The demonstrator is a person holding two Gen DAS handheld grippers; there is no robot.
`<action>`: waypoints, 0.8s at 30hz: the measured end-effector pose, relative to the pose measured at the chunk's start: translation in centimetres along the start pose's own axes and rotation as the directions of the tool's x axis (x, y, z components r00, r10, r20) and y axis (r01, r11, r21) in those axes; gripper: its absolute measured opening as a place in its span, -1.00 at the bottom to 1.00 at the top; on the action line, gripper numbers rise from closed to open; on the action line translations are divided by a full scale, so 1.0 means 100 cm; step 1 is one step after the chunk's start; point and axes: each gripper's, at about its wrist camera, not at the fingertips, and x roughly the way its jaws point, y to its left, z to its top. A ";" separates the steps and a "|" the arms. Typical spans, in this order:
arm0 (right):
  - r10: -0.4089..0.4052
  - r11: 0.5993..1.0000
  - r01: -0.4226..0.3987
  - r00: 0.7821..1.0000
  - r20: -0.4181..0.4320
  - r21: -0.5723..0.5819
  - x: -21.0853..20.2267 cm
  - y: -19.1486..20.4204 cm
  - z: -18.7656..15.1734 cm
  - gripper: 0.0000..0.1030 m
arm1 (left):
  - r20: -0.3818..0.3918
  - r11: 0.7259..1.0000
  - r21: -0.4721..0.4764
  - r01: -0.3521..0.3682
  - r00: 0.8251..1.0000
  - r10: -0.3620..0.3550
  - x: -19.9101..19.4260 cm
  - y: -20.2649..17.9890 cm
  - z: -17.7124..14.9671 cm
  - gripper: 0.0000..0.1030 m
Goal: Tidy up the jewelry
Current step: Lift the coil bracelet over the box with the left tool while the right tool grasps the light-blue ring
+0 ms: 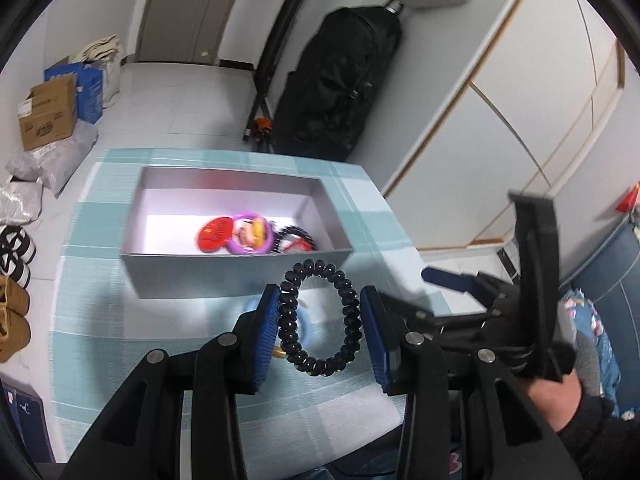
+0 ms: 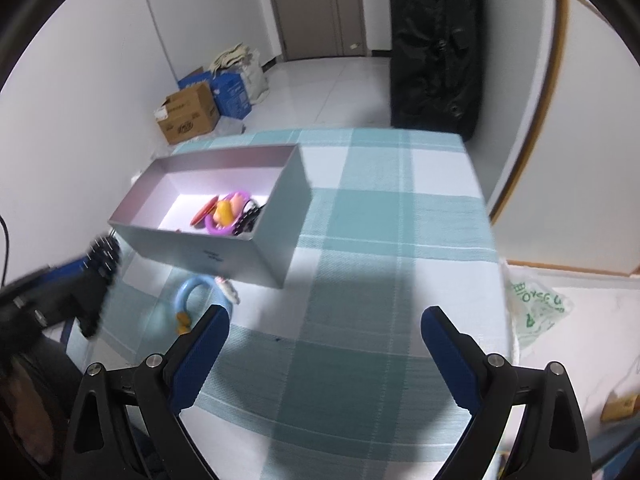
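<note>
- Left gripper (image 1: 320, 320), short of the box (image 1: 236, 276): pads clamp a black bead bracelet (image 1: 320, 320) by its two sides, held above the cloth (image 1: 160, 360).
- Right gripper (image 2: 324, 344), right of the box: fingers apart, empty.
- Blue ring (image 2: 192, 300) lies on the cloth just before the box.
- Step, as I judge: carrying the bracelet to the box.
- Next: clear the near wall, then release beside the red and purple pieces (image 1: 236, 234) inside.

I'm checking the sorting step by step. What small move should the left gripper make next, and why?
Probably carry the black beaded bracelet forward over the open grey box and let go. The left gripper holds it above the checked cloth, just short of the box's near wall, and other pieces already lie inside.
</note>
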 end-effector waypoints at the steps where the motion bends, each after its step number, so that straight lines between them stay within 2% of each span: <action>1: 0.008 1.000 -0.008 1.000 -0.015 -0.009 0.004 0.005 0.000 0.89 | 0.002 1.000 -0.011 -0.008 1.000 0.008 -0.002 0.005 0.001 -0.32; 4: 0.054 0.998 -0.055 0.997 -0.050 -0.034 0.015 0.019 0.000 0.89 | 0.002 0.999 -0.033 -0.032 0.999 0.032 -0.005 0.017 0.006 -0.32; 12: 0.112 0.988 -0.121 0.989 -0.095 -0.097 0.033 0.053 0.000 0.89 | 0.022 0.990 -0.139 -0.012 1.000 0.015 -0.013 0.047 0.015 -0.32; 22: 0.098 0.978 -0.118 0.988 -0.123 -0.172 0.051 0.084 0.005 0.84 | -0.006 0.975 -0.218 0.042 0.999 -0.044 -0.014 0.066 0.018 -0.33; 24: 0.096 0.977 -0.117 0.987 -0.126 -0.179 0.053 0.086 0.006 0.69 | -0.008 0.973 -0.225 0.045 0.999 -0.048 -0.015 0.068 0.019 -0.32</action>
